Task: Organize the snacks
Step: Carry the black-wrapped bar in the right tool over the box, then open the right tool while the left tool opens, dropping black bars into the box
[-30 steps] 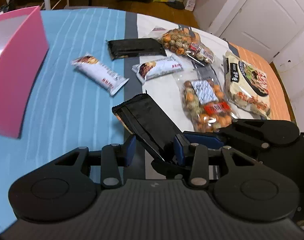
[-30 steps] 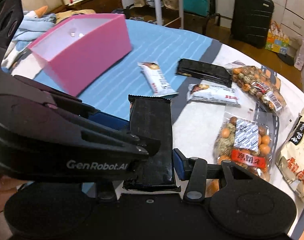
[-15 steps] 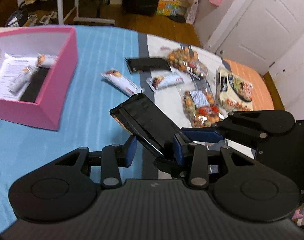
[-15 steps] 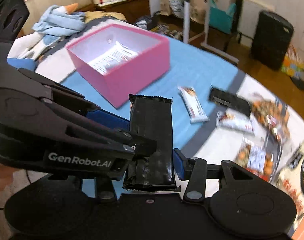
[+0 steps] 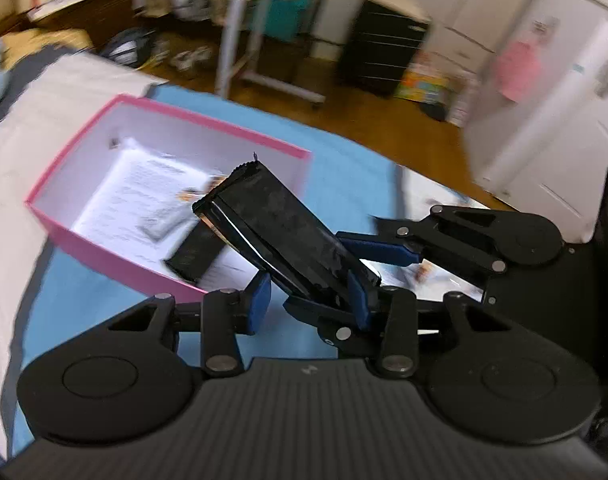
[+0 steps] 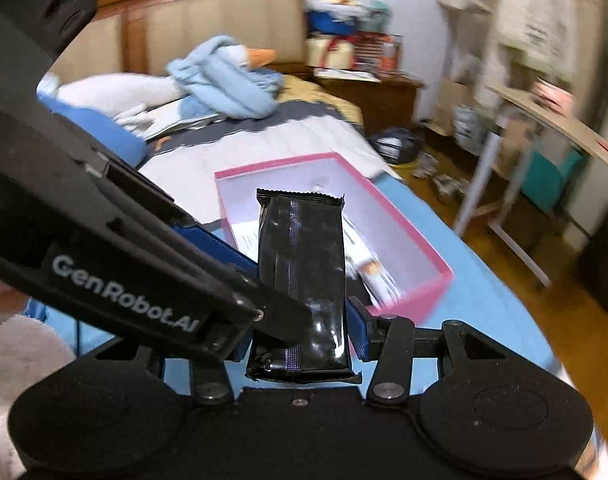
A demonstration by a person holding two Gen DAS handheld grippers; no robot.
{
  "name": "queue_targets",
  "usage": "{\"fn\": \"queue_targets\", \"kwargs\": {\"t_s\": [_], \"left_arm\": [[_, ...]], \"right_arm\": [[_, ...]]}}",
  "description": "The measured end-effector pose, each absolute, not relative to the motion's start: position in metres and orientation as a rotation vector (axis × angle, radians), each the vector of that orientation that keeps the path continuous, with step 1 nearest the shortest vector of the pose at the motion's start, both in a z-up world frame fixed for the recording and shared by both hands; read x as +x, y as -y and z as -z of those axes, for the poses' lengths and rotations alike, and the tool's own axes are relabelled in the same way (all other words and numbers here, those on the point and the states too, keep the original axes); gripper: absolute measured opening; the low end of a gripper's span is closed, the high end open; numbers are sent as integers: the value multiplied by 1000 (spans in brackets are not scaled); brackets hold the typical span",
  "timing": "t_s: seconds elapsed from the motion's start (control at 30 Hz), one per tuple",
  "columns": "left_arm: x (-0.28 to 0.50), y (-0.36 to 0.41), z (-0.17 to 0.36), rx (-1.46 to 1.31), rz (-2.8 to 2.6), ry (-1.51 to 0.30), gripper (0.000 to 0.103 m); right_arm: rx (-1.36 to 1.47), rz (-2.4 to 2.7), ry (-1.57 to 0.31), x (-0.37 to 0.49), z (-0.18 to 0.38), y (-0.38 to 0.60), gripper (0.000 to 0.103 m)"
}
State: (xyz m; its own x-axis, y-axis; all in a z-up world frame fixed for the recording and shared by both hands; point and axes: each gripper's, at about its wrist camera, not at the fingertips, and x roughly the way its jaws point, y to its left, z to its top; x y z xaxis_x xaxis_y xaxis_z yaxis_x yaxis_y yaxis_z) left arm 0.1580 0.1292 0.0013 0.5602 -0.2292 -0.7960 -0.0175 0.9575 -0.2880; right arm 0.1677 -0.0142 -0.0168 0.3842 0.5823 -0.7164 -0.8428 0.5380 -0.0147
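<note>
Hovering over the pink box on the blue bed sheet, the black snack packet is pointing up and to the left in the left wrist view. The left tool is gripping it, its jaws easing open slightly, while the right tool is reaching in from the right and clamping it too.

Looking from the right wrist, the packet is standing upright between the right tool's fingers, in front of the box.

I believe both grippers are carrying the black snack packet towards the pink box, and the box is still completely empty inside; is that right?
Not quite: the pink box is not empty. The left wrist view shows a printed sheet and another dark packet already inside. The rest stands: the left gripper and right gripper both grip the black snack packet.
</note>
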Motion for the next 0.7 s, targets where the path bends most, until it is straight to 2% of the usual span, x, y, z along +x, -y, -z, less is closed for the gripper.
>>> {"fn": "queue_targets", "kwargs": {"t_s": [0.5, 0.57, 0.63, 0.7], "left_arm": [[234, -203, 68, -329, -155, -1069, 40], [238, -206, 73, -324, -169, -1073, 44], [236, -203, 74, -293, -187, -1061, 44], [232, -198, 71, -237, -213, -1034, 44]], "right_arm": [[-379, -1137, -728, 241, 84, -73, 53], [-350, -1112, -741, 245, 91, -72, 59], [-335, -1091, -761, 249, 94, -68, 64], [-338, -1061, -789, 252, 95, -62, 64]]}}
